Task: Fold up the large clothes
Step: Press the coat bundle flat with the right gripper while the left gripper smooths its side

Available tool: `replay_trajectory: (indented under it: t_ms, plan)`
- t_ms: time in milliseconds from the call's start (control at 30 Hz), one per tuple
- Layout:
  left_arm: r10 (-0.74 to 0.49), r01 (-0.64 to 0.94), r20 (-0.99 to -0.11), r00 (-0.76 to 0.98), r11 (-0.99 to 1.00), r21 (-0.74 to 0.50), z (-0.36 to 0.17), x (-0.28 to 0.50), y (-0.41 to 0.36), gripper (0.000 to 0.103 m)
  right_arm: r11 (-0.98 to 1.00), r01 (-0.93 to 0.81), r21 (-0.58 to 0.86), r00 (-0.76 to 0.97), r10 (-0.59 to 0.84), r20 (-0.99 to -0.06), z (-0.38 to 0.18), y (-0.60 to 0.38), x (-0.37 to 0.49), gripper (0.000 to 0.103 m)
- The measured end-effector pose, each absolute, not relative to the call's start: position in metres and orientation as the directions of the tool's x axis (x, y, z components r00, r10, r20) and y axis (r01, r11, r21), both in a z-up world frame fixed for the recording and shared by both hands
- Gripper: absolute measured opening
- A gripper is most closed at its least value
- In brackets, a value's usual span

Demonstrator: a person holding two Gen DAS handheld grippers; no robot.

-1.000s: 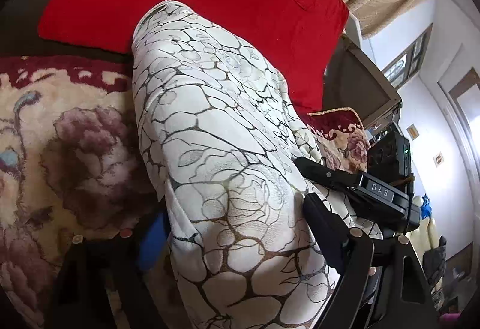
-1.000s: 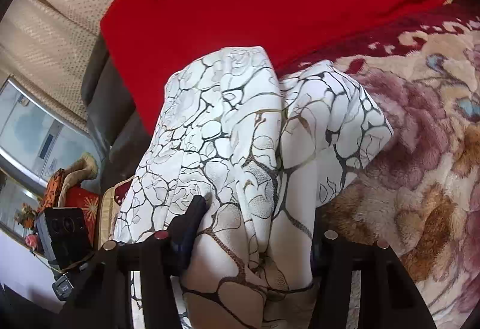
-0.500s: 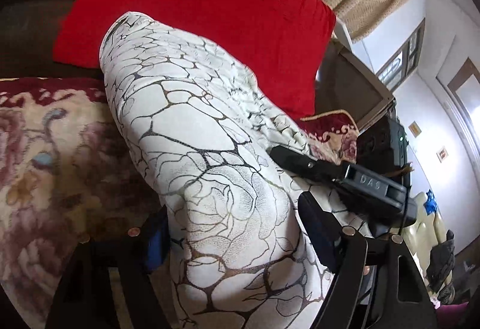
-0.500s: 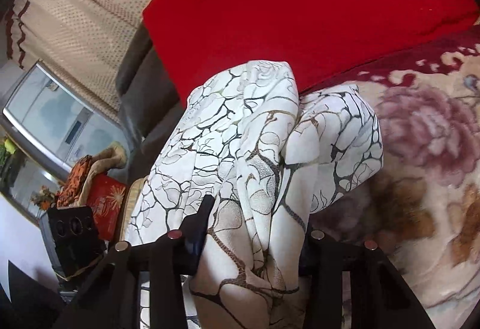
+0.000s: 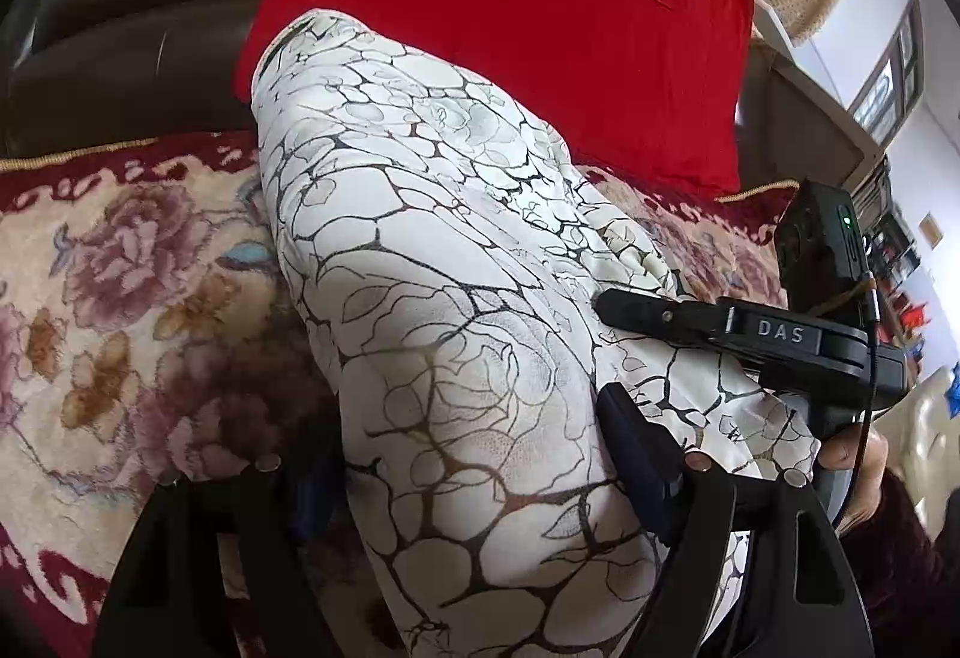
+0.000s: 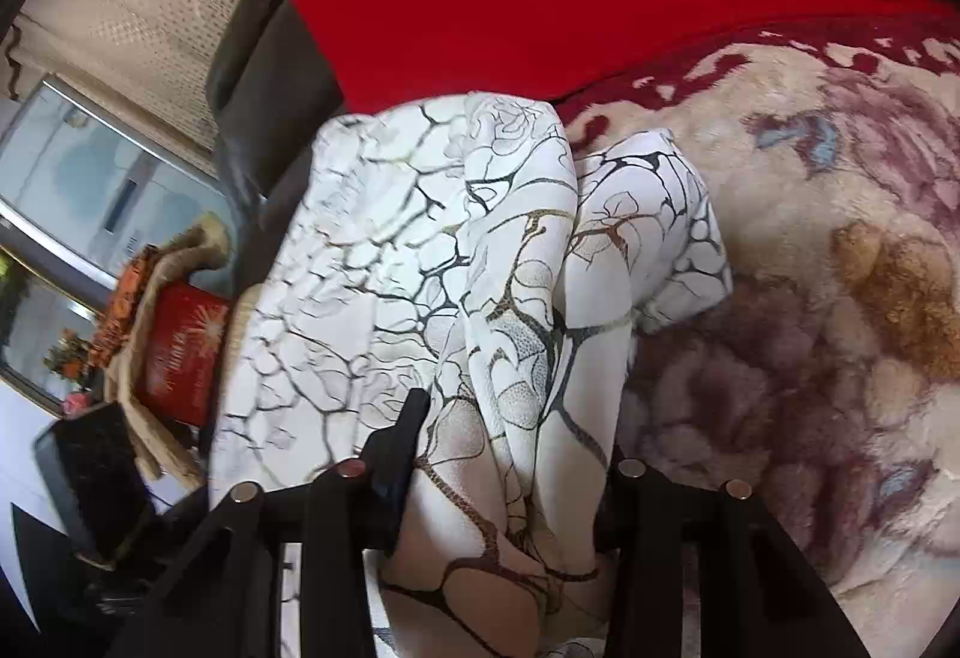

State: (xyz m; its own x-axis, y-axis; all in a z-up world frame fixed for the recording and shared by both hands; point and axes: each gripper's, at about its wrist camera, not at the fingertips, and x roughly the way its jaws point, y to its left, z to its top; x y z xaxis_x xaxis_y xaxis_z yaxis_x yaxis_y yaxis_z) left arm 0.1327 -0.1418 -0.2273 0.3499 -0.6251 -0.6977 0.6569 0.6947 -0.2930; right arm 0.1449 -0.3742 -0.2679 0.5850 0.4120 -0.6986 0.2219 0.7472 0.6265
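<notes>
My left tool point(image 5: 468, 484) clamps a bunched fold of the white garment point(image 5: 432, 298); my right tool point(image 6: 510, 454) likewise grips it point(image 6: 480, 298). The cloth runs ahead of both tools onto the floral blanket point(image 5: 120, 298), reaching the red cushion point(image 5: 510, 28). The right tool point(image 5: 738, 334) lies on the garment just right of the left one.

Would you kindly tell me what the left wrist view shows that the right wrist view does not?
Only the left wrist view shows the right gripper, marked DAS, from outside, and a window. Only the right wrist view shows a red box and a glass-fronted cabinet. Both show the white garment with a dark crackle print clamped between the fingers, the red cushion, the floral blanket and the dark sofa back.
</notes>
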Motion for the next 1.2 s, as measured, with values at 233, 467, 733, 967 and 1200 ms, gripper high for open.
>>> replay_trajectory:
  t_ms: [233,467,733,967,1200]
  plan:
    - [-0.602,0.623,-0.679,0.42,0.735,-0.267,-0.223,0.112,-0.114,0.08,0.731,0.297,0.614,0.571,0.379,-0.728,-0.278,-0.37,0.136,0.069]
    - [-0.535,0.57,-0.67,0.515,0.797,-0.199,-0.225,0.1,-0.112,0.081,0.787,0.289,0.545,0.642,0.263,-0.72,-0.251,-0.364,0.094,0.069]
    - [-0.47,0.542,-0.689,0.552,0.83,-0.132,-0.233,0.097,-0.118,0.086,0.857,0.263,0.443,0.73,0.124,-0.672,-0.2,-0.36,0.029,0.064]
    - [-0.427,0.542,-0.71,0.56,0.837,-0.076,-0.246,0.095,-0.129,0.086,0.895,0.164,0.415,0.729,0.173,-0.662,-0.19,-0.33,0.034,0.043]
    - [-0.457,0.54,-0.693,0.557,0.834,-0.116,-0.243,0.091,-0.125,0.086,0.856,0.267,0.442,0.566,0.231,-0.791,-0.246,-0.337,0.055,0.043]
